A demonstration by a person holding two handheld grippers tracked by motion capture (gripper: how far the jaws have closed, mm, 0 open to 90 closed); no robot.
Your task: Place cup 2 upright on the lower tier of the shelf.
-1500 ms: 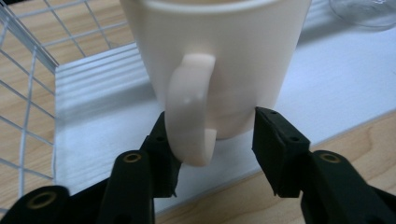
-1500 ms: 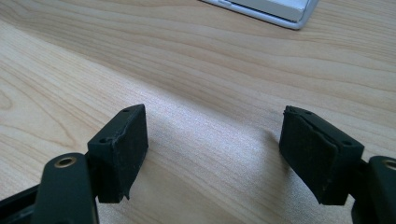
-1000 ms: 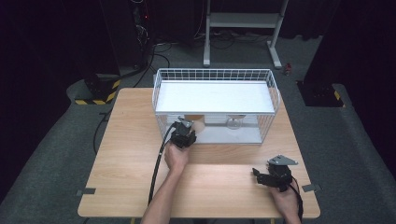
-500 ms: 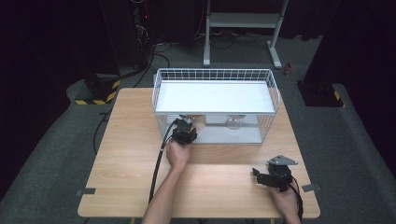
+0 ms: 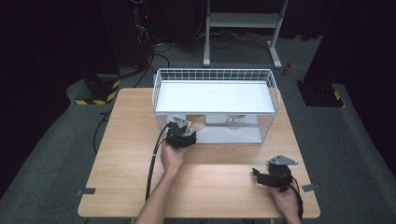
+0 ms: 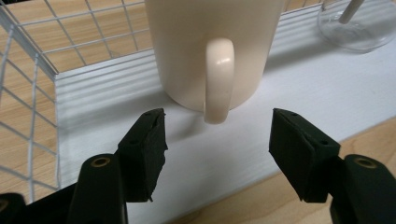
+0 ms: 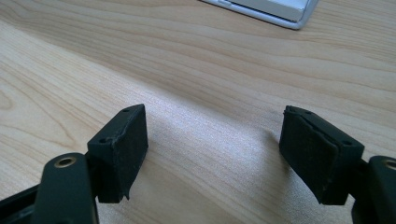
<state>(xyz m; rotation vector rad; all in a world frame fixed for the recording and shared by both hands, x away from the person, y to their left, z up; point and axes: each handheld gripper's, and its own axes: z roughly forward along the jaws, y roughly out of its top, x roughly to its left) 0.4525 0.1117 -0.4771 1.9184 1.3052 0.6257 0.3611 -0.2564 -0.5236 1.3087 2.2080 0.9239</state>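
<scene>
**Left gripper lets go of the mug**

The left gripper (image 6: 217, 140) sits low in the frame, jaws just sprung apart, nothing pinched between them. The cream mug (image 6: 212, 51) stands upright at top centre on the white shelf (image 6: 299, 93) of the wire basket (image 5: 275, 100), handle facing the jaws. Lower right of the high view, the right gripper (image 5: 275, 176) rests released over the wooden table (image 5: 126, 140).

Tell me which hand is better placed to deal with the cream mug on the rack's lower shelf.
Left. The left gripper sits just before the mug, jaws just opened, its handle facing the gap. The right gripper rests over bare table near the front edge.
</scene>
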